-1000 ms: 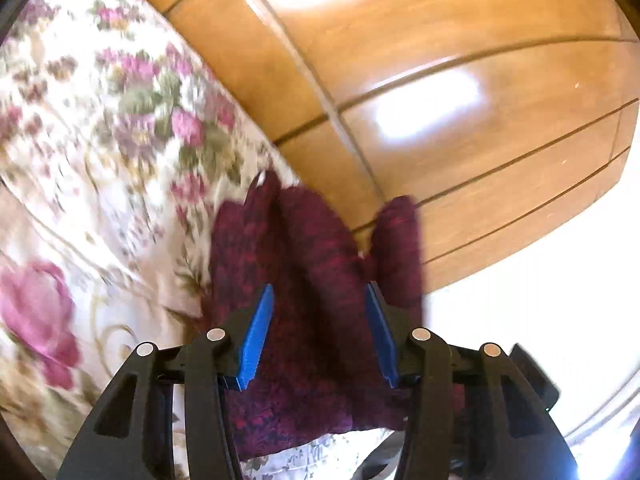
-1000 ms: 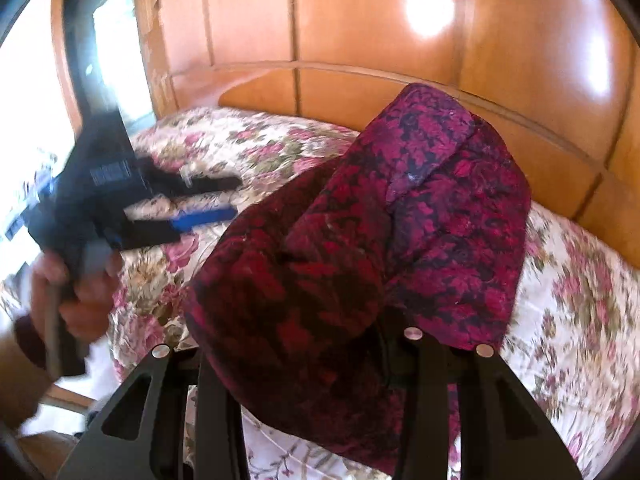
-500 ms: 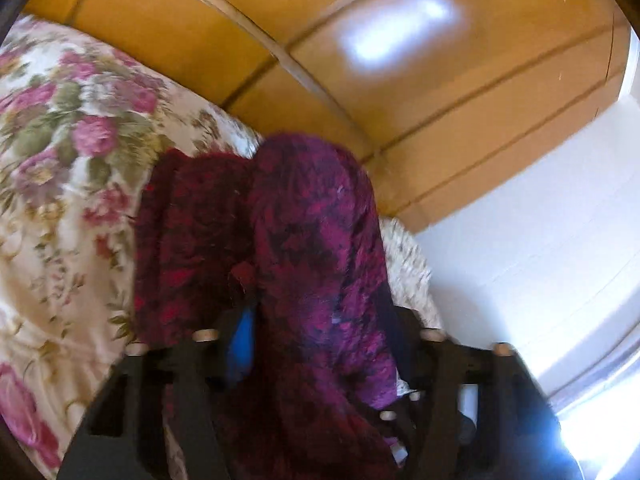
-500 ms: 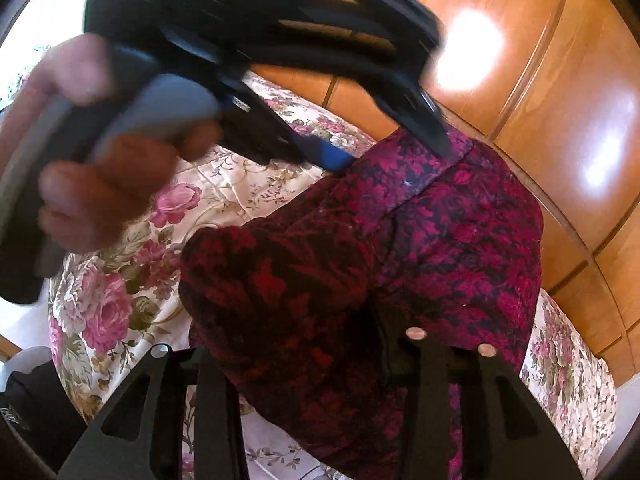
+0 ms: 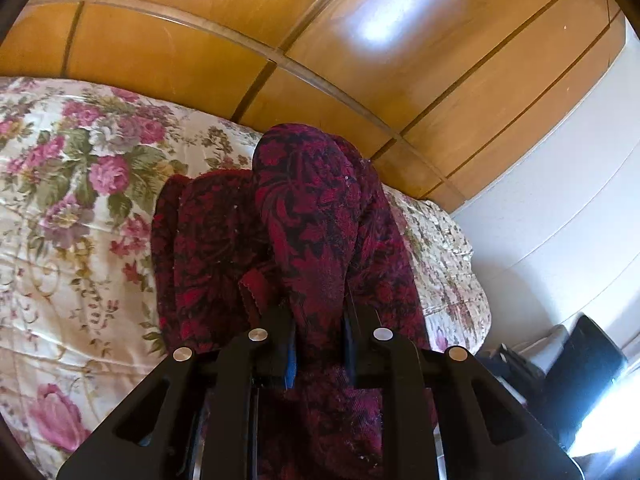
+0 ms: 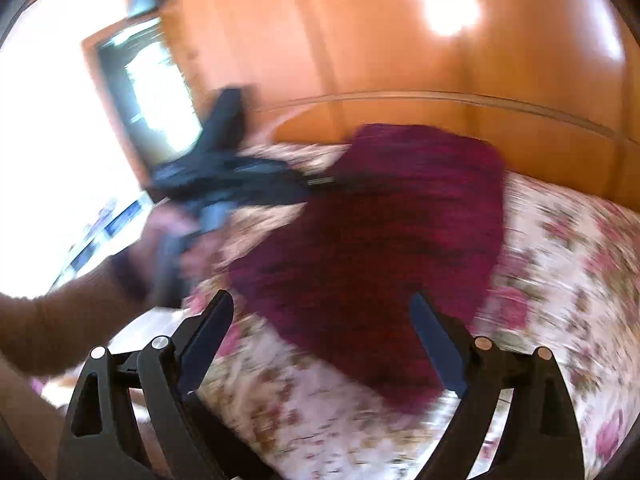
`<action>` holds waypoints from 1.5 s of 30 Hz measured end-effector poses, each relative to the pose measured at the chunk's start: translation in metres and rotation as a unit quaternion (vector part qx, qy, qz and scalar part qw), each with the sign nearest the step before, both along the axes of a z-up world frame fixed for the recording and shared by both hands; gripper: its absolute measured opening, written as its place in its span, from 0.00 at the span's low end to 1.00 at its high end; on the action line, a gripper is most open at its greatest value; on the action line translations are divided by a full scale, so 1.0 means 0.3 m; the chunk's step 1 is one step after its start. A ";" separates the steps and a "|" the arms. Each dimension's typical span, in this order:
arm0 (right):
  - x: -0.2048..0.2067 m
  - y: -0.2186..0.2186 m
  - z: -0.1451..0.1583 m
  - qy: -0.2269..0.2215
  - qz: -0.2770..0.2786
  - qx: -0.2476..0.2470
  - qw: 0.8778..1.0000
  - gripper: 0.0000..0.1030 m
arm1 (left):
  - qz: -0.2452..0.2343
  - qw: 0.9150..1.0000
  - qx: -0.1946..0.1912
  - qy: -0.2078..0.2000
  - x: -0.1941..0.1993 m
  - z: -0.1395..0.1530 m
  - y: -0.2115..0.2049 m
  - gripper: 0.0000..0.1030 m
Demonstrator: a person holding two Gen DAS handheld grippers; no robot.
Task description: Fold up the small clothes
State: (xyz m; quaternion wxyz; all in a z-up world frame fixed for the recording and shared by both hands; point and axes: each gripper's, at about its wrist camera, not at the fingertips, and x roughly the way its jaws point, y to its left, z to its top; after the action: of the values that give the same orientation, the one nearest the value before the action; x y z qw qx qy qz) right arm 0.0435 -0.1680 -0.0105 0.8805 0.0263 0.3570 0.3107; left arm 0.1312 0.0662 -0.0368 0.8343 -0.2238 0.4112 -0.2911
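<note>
On floral bed (image 5: 72, 240), left claw (image 5: 318, 344) closing on maroon garment (image 5: 312, 216), right claw (image 6: 320, 332) opening, empty.

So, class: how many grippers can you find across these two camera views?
2. The left gripper is closing on the dark red garment above the floral bedspread; the right gripper, opening and empty, hangs over the same bedspread.

Bed (image 5: 60, 264): covered by a cream quilted bedspread (image 6: 568, 264) printed with pink roses and green leaves; its head edge meets a wooden headboard (image 5: 280, 40). On it: one dark red, black-patterned garment (image 6: 384, 240), lying near the head edge, partly bunched and raised.
</note>
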 end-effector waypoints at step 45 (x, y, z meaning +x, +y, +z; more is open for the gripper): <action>0.413 0.097 -0.145 0.047 -0.071 -0.048 0.995 0.98 | 0.119 0.985 0.125 0.007 -0.085 -0.181 0.122 0.37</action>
State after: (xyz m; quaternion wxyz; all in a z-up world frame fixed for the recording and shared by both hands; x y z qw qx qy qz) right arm 0.1673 -0.1388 -0.0540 0.8829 0.0235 0.4096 0.2285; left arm 0.1057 0.1028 -0.0912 0.8816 -0.1668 0.4205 -0.1343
